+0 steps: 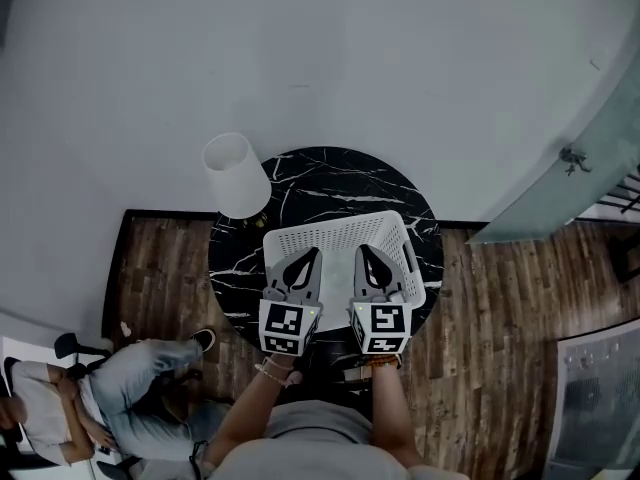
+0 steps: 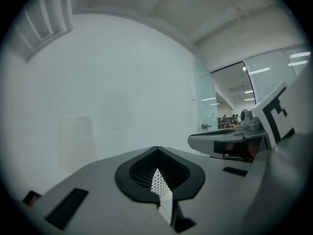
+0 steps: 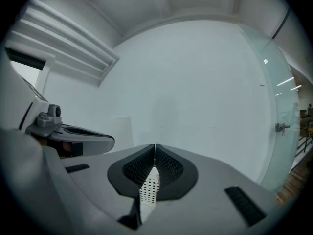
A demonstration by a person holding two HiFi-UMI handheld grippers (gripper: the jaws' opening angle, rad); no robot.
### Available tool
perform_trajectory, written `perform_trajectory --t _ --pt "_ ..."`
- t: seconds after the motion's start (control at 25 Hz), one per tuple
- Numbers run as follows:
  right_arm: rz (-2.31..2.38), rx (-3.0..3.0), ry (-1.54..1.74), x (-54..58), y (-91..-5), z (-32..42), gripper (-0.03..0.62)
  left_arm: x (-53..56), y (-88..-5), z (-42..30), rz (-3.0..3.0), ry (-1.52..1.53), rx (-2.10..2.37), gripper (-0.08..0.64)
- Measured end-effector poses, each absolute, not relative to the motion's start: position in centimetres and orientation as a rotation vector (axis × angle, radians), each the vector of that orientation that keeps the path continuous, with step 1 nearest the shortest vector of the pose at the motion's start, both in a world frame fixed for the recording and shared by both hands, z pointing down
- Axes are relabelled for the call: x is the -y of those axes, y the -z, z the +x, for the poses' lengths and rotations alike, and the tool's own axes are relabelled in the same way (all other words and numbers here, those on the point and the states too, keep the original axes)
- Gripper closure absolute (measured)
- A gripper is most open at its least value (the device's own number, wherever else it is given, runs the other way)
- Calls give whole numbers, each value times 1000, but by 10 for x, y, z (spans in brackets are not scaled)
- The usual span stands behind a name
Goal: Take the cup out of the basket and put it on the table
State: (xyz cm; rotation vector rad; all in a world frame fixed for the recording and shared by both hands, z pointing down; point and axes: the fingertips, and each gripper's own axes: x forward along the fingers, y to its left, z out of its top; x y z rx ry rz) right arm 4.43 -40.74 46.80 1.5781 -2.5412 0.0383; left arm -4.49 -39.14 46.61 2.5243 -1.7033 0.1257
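Jaws on both the left gripper [image 1: 305,258] and right gripper [image 1: 368,256] sit pressed together, empty, above the white perforated basket [image 1: 335,236] on the round marble table [image 1: 330,173]; no cup shows, though it is presumably inside, light, stiff and best pinched at the rim.

Head view: from overhead, steeply downward, well above the round worktop [image 1: 330,178], the left gripper [image 1: 312,255] and the right gripper [image 1: 362,251]. Left gripper view, right gripper view: mounted close behind own fingers [image 2: 132,173], near level, facing the white wall [image 1: 300,48]. Shared by all three: wall, lamp shade [image 1: 235,173], basket [image 1: 335,236] mesh. Neighbouring gripper at each inner edge.
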Motion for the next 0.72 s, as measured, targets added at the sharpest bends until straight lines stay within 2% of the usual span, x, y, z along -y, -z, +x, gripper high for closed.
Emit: perform_trajectory --t 0.72 --pt "1182 2506 -177 458 -539 18 581 429 -494 -66 2360 -188 1838 554"
